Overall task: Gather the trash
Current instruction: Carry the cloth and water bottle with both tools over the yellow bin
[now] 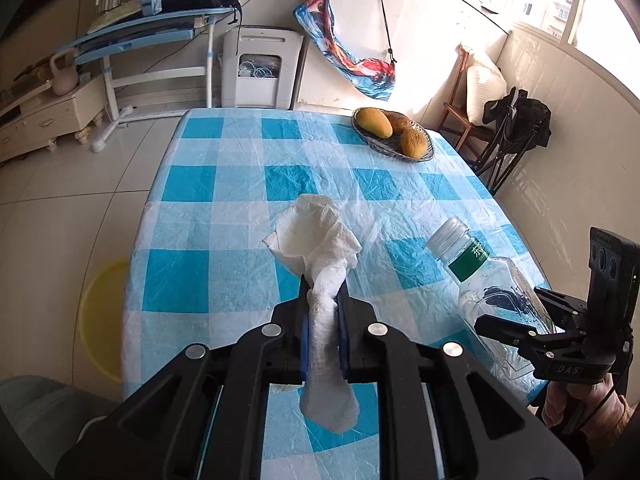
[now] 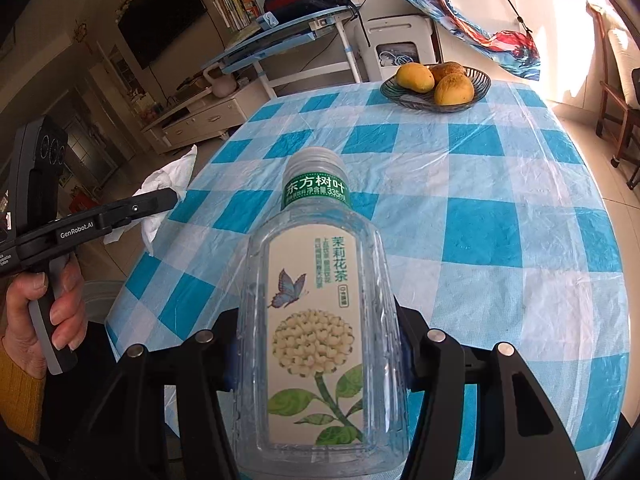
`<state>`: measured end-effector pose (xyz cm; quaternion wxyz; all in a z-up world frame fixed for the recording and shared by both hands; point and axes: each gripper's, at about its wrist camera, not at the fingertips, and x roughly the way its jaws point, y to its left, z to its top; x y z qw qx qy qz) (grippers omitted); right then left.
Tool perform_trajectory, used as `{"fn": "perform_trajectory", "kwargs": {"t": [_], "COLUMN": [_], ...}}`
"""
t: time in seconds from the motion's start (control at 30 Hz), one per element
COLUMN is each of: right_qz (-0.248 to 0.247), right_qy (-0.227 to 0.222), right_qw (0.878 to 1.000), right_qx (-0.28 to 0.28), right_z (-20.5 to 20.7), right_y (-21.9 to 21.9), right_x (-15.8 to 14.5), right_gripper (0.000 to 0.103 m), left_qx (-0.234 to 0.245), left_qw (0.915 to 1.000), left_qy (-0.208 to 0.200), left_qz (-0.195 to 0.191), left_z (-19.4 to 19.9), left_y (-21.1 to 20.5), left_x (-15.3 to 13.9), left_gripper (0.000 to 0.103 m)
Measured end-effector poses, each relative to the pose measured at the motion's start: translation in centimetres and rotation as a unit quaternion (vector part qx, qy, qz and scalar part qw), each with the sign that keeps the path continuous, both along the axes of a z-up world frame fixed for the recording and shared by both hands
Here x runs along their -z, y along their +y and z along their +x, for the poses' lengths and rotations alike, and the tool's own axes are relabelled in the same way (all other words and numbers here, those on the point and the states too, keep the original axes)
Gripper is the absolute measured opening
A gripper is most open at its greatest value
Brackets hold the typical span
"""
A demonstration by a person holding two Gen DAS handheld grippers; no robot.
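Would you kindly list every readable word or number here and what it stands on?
"东方树叶", "335": green neck band of the clear plastic bottle.
"茉莉花茶": bottle's cream label; smaller print is blurred.
"GenRobot.AI": black left gripper.
"DAS": black right gripper, rest cut off.

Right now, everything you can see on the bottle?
The bottle is clear plastic, seemingly empty, with a ribbed pale cap, a green neck band with Chinese text, and a cream label showing a blue butterfly and a white flower cluster. It is clamped at its lower body in the right gripper, held above the table, cap pointing away from the camera. Nothing else touches it.
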<state>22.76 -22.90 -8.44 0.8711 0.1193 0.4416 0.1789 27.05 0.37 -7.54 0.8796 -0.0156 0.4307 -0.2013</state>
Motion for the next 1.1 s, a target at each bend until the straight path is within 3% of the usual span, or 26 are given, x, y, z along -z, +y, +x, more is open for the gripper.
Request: {"fn": "perform_trajectory", "kwargs": {"t": [0.33,0.53,0.87,1.1], "right_qz": [0.02,0.028,0.064,0.074], "right_qy": [-0.029,-0.033,-0.043,-0.046], "right_qw": [0.999,0.998,0.994,0.988], "right_qx": [-0.014,-0.037,-0.078,-0.124], "right_z": [0.0,0.6,3.4,5.9], "right_y": [0.5,2.1,8.2,13.4], "right_x": [-1.2,-1.7,-2.5,-3.2], "right_gripper": [0.056,0.056,0.056,0.056], "left_qx": [-0.022,-0.065,-0.147,-0.168], "left_qw": [0.9996,0.9973,0.987,0.9851], "left_qy": [-0.015,-0.027,-0.012,0.0], "left_qz": [-0.002,-0.021,-0.064,-0.037], "left_z": [0.7,1.5,3.9,6.5], "left_y": [1.0,3.7,9.7,13.1], "left_x": [-0.7,-1.8,-2.3,-2.7], "left_gripper": [0.012,0.012,0.012,0.012]}}
